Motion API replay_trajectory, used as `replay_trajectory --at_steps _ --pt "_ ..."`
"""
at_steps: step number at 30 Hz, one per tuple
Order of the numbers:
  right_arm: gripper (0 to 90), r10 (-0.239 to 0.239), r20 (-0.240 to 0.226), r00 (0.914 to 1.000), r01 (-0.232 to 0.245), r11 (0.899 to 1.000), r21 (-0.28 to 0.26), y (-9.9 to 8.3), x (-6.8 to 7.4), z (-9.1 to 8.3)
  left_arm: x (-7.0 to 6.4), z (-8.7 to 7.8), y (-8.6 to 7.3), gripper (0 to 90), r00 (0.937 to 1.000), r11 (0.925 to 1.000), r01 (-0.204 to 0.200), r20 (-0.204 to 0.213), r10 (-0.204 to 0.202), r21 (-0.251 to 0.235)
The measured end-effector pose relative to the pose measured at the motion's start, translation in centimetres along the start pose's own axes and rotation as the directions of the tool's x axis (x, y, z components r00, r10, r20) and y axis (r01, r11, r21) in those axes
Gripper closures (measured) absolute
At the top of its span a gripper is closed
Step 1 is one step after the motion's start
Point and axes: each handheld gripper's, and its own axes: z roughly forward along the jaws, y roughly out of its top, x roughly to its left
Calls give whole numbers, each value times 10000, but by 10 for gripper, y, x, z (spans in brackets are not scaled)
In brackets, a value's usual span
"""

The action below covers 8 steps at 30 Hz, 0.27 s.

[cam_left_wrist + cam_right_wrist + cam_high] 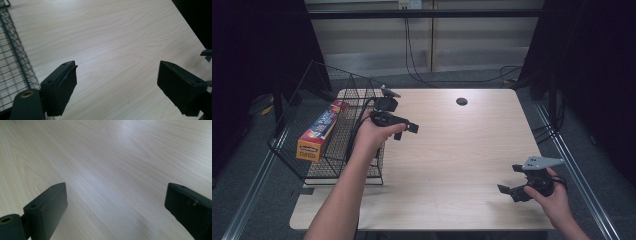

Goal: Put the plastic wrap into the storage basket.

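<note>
My left gripper hovers over the table's left half, just right of a black wire basket. Its jaws stand wide apart with only bare wood between them; in the left gripper view the left gripper looks down on the tabletop. An orange and blue box lies inside the basket along its left side. My right gripper is low over the table's front right corner, open and holding nothing; in the right gripper view the right gripper faces bare wood.
The light wooden table has a dark round hole near its back edge. The basket's wire wall runs along the left of the left gripper view. Cables hang behind the table and metal rails flank it.
</note>
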Motion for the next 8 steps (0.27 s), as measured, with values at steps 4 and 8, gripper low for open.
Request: replay_trajectory --at_steps 4,8 --pt "44 -10 -3 10000 10 10000 3 0 0 0 -6 9 -4 156 9995 9997 -229 206 227 77" --pt "43 -14 2 10000 14 10000 40 -1 0 1 -11 16 -9 153 9985 9993 -375 408 372 56"
